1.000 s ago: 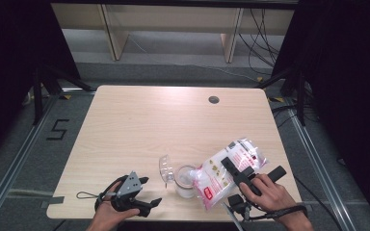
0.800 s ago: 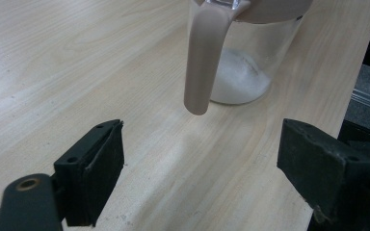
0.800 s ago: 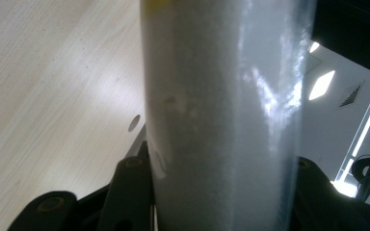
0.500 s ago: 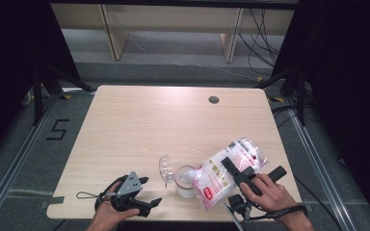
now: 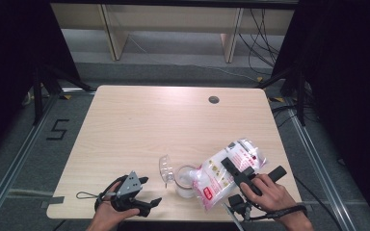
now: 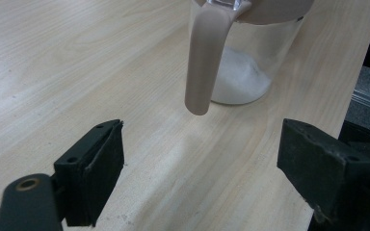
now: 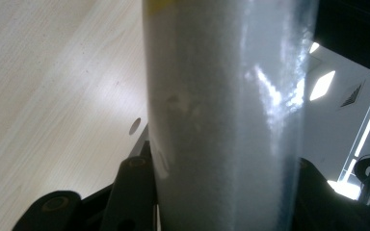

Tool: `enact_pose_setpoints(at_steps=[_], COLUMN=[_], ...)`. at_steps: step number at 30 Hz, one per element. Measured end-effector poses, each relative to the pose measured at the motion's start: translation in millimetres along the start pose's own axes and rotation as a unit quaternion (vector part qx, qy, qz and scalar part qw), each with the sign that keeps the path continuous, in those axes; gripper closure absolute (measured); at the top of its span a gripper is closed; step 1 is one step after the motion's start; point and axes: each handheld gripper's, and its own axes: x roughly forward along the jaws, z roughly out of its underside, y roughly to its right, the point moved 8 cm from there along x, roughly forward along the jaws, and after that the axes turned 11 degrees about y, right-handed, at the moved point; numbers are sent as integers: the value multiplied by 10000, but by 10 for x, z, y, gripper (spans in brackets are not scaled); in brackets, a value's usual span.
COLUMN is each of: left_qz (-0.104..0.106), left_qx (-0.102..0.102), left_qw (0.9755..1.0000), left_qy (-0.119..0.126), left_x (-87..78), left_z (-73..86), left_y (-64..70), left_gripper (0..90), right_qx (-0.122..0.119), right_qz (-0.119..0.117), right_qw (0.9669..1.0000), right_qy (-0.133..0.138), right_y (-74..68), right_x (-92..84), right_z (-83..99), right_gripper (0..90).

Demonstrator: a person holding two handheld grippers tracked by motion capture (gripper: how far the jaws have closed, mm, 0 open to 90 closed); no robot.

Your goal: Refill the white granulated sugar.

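Note:
A clear plastic bag of white granules [image 5: 221, 169] with a red and white label hangs tilted, its lower end over the mouth of a glass jar [image 5: 185, 183]. My right gripper [image 5: 234, 167] is shut on the bag, which in the right gripper view stands as a bulging white column [image 7: 226, 115] between the jaws. The jar holds a small heap of white granules [image 6: 238, 79] and has a beige handle [image 6: 204, 57]; its clear lid [image 5: 165, 168] is tipped open to the left. My left gripper [image 5: 150, 190] rests near the table's front edge, open and holding nothing, and points at the jar [image 6: 250, 53].
The light wooden table [image 5: 149, 120] has a round cable hole [image 5: 214, 99] at the back right. Shelving and cables lie beyond the far edge. A floor mark "5" [image 5: 58, 129] sits to the left of the table.

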Motion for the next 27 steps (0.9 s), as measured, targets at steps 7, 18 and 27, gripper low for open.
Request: enact_pose_setpoints(at_steps=[7, 18, 27], left_qz=[-1, 7, -19], left_qx=[-36, -11, 6], left_qw=[10000, 10000, 10000], left_qy=[30, 2, -66], left_x=[5, 5, -5], left_z=[-4, 4, 12], left_y=[4, -4, -14], left_gripper=[163, 163, 163], right_qx=[13, 36, 50], right_qz=[13, 14, 14], right_qw=[10000, 10000, 10000], right_qy=[14, -5, -17], right_y=[12, 4, -1], right_x=[-12, -18, -17], right_z=[10, 21, 20], right_gripper=[651, 655, 657])
